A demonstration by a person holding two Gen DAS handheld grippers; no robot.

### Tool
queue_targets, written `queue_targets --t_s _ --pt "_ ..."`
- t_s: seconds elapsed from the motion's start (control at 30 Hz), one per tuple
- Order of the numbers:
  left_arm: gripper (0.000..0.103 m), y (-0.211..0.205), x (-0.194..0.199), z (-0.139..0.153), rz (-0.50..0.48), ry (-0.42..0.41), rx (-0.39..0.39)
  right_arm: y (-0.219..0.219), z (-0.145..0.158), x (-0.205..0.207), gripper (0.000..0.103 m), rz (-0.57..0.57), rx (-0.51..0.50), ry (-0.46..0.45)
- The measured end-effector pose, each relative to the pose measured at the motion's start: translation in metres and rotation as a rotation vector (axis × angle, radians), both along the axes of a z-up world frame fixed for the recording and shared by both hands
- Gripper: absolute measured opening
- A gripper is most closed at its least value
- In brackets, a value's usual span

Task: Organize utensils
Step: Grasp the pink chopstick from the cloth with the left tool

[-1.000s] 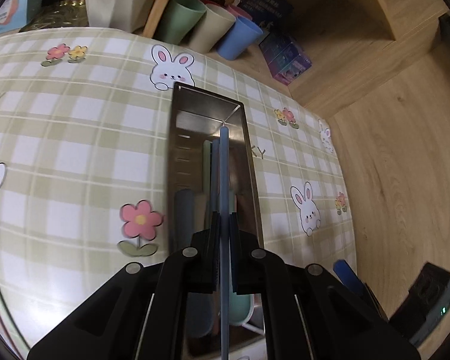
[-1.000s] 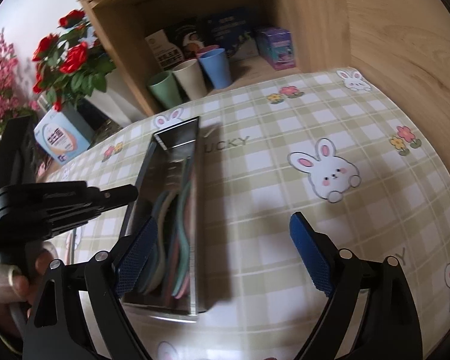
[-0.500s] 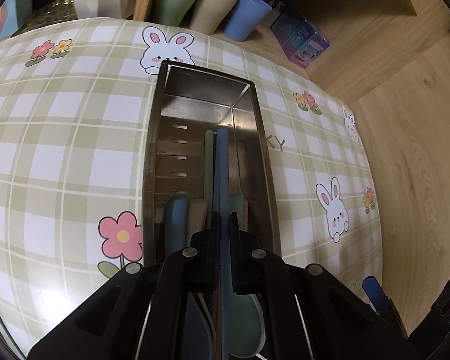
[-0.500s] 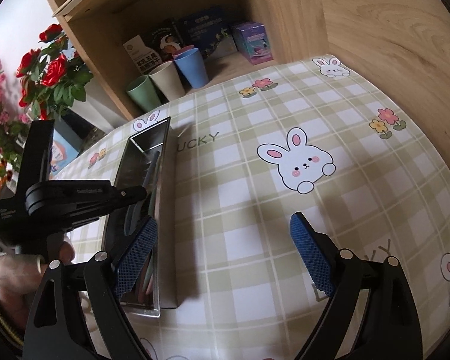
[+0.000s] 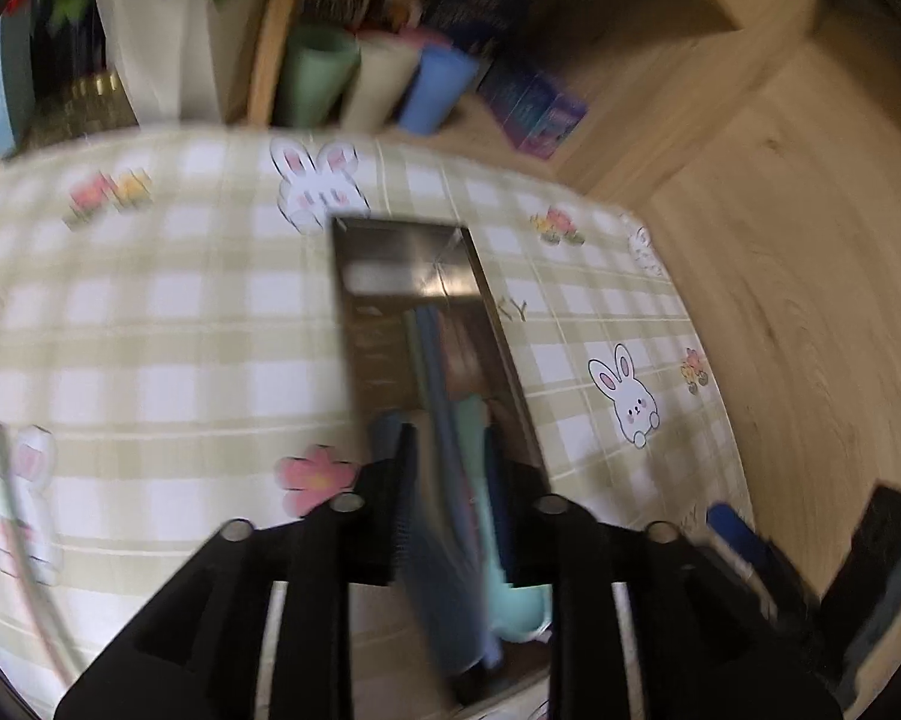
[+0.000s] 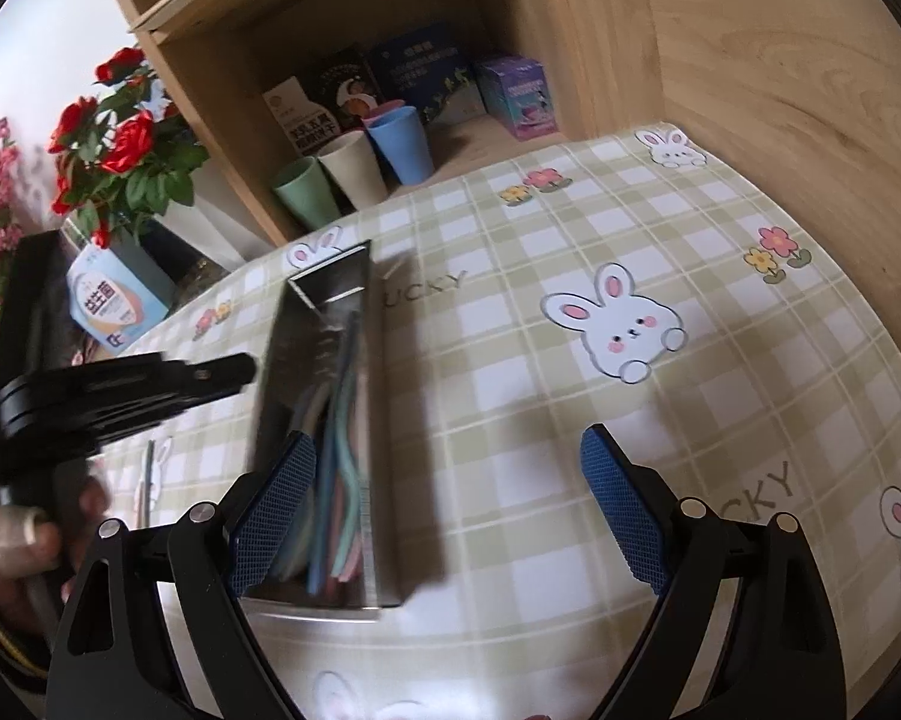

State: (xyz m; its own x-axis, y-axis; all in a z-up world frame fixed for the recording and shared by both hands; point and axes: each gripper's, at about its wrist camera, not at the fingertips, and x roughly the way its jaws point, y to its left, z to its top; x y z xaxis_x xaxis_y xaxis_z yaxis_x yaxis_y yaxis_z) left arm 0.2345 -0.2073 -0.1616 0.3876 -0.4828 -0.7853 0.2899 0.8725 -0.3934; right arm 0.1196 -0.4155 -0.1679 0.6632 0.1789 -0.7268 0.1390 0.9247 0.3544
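Utensils (image 6: pixel 339 450) lie in the steel tray (image 6: pixel 324 300); left gripper (image 5: pixel 450 480), jaws just parting, empty, should lift straight clear; right gripper (image 6: pixel 447 510) gapes wide, empty.

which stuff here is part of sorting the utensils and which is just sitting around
Part of the job: metal tray; coloured utensils lying in it; left tongs, just opened, blue utensil between them; right tongs, open and empty.

Just lying about: three cups; boxes; red flowers; checked tablecloth.
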Motion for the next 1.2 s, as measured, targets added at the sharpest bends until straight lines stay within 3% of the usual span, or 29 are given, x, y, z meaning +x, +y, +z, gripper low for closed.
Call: queue_targets --t_s 0.13,0.27,0.43,0.77,1.2 --pt "0.032 0.057 -0.022 0.019 -0.004 -0.094 0.053 0.03 0.007 -0.002 0.087 0.034 -0.003 -0.021" --pt "0.032 0.133 -0.049 0.016 0.059 -0.136 0.149 0.064 0.011 -0.001 0.087 0.082 0.007 -0.027" --pt "0.032 0.196 -0.077 -0.011 0.133 -0.075 0.218 0.104 0.008 0.0 0.087 0.162 0.007 -0.013" --pt "0.032 0.196 -0.105 -0.053 0.16 -0.037 0.3 0.145 0.002 -0.003 0.088 0.205 -0.091 0.022" --pt "0.032 0.186 -0.11 -0.07 0.134 -0.054 0.377 0.147 0.001 -0.004 0.088 0.193 -0.102 0.04"
